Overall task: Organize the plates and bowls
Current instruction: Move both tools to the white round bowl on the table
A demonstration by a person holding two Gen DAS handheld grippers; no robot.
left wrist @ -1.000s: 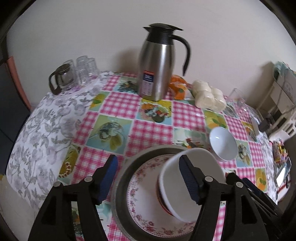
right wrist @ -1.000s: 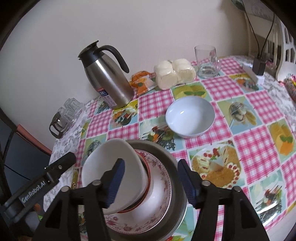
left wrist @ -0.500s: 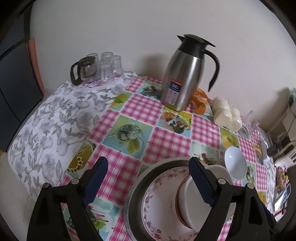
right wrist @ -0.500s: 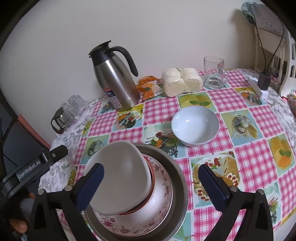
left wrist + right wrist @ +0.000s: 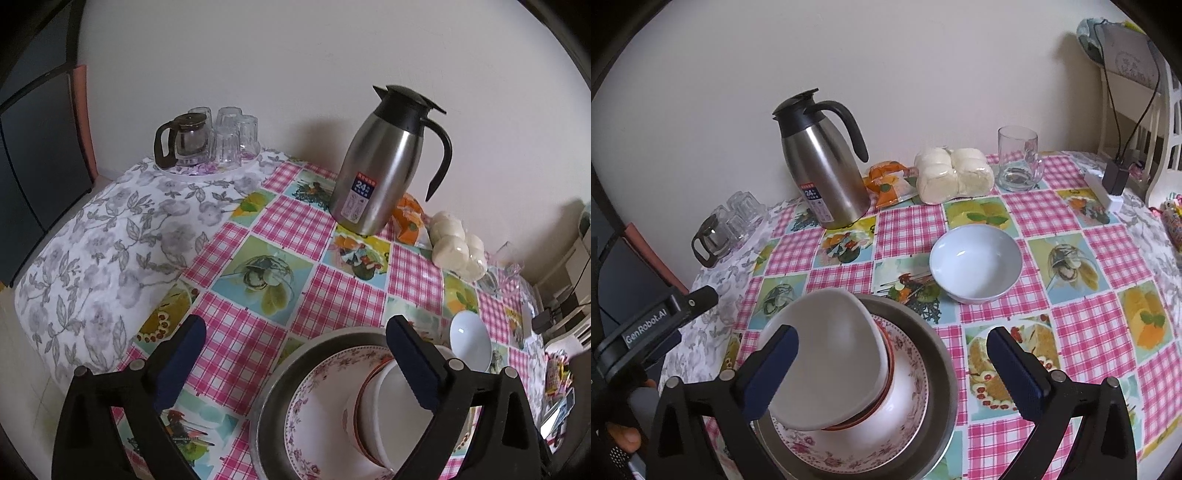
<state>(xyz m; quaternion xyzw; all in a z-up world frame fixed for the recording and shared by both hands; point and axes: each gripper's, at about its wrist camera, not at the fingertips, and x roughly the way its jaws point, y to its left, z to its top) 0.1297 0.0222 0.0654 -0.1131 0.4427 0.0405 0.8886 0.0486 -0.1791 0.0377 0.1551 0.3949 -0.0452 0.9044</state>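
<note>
A metal basin (image 5: 942, 369) holds a floral plate (image 5: 912, 402) and stacked bowls, with a white bowl (image 5: 834, 350) tilted on top. The basin (image 5: 295, 369), the plate (image 5: 317, 406) and the bowls (image 5: 380, 413) also show in the left wrist view. A separate white bowl (image 5: 975, 264) sits on the checkered cloth behind and right of the basin; it shows small in the left wrist view (image 5: 471, 345). My right gripper (image 5: 894, 365) is open and empty above the basin's near side. My left gripper (image 5: 291, 354) is open and empty at the basin's left edge; its body (image 5: 657, 321) shows in the right wrist view.
A steel thermos jug (image 5: 823, 166) stands at the back. Wrapped buns (image 5: 953, 175), an orange packet (image 5: 886, 182) and a glass mug (image 5: 1017, 158) lie along the wall. A glass teapot with tumblers (image 5: 207, 136) sits at the far left. A charger (image 5: 1112, 181) lies far right.
Both grippers opened wide and pulled back from the stacked bowls. The left gripper swung left and away. The tilted white bowl stays resting on the stack.
</note>
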